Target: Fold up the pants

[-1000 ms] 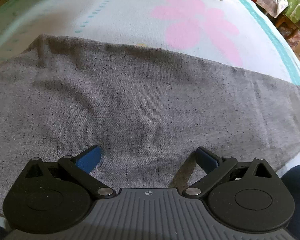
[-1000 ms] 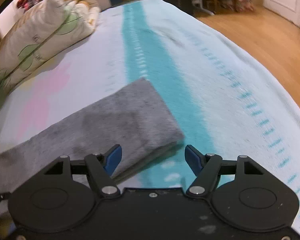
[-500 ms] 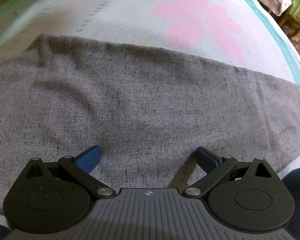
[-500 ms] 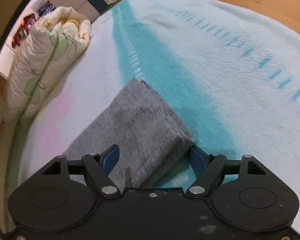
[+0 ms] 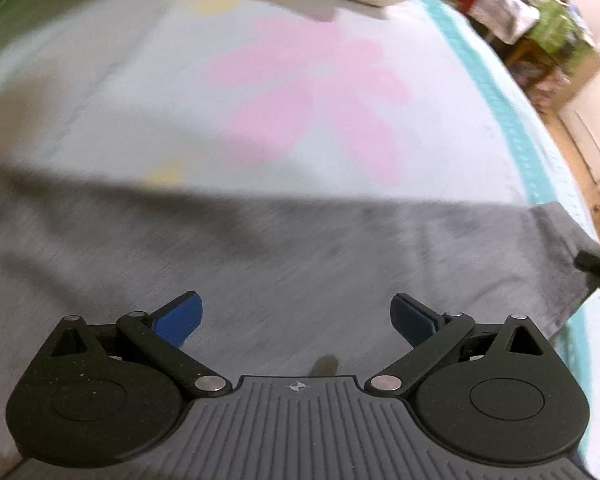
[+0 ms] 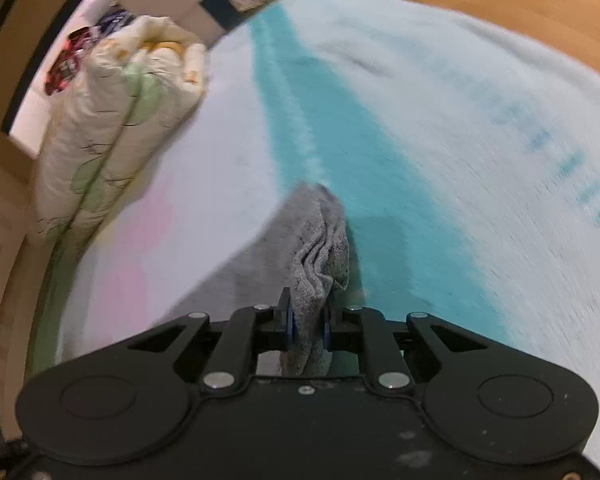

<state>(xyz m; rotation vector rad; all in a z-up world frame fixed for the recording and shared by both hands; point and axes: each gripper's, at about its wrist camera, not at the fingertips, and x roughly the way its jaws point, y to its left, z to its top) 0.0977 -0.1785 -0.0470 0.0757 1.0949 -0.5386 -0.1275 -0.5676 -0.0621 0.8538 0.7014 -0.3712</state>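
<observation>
Right wrist view first, because that is where my grip is: the right gripper [image 6: 308, 326] has just been closing, and its blue pads now pinch the bunched end of the grey pants [image 6: 312, 248], several layers of cloth gathered between them. From that pinch the cloth runs away to my left and back toward me, across the pale bedcover [image 6: 440, 128], beside the teal stripe. A folded quilt [image 6: 116, 120] sits well apart at the far left of the bed.

On the left wrist view, my left gripper [image 5: 296, 318] hangs over the middle of the pants [image 5: 260, 272] with its fingers spread wide and nothing between them; I judge it is above the cloth, not touching it, though the blur keeps me from being sure. The garment lies as a long band across this picture, its long axis running side to side, and its narrow end reaches the far right edge, where a dark part of the right gripper [image 5: 598, 270] shows against the cloth.

So the relation I steer by is this: the held end lies to the right of my left hand, and the long axis points from that end toward the left. I judge the next fold calls for carrying the pinched end along that axis, over the body of the pants, with the right hand doing the carrying since it already holds the end.
</observation>
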